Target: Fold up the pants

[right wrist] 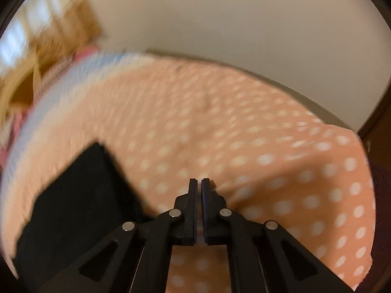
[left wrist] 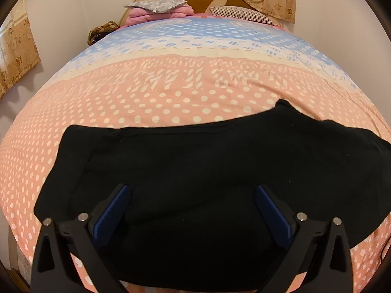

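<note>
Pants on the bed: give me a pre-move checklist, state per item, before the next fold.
1. Pants lie flat on the bedspread: ok, spread wide, upper edge a little uneven.
2. Left gripper open over the fabric: ok, blue pads stand wide apart, nothing pinched.
3. Right gripper ready to grasp: not ok, jaws shut, no black cloth between them.
4. Right gripper over the pants: not ok, it sits over the dotted bedspread, pants off to its left.
5. Right wrist view steady: not ok, blurred.
6. Near hem of the pants: cannot tell, hidden below the left gripper.
</note>
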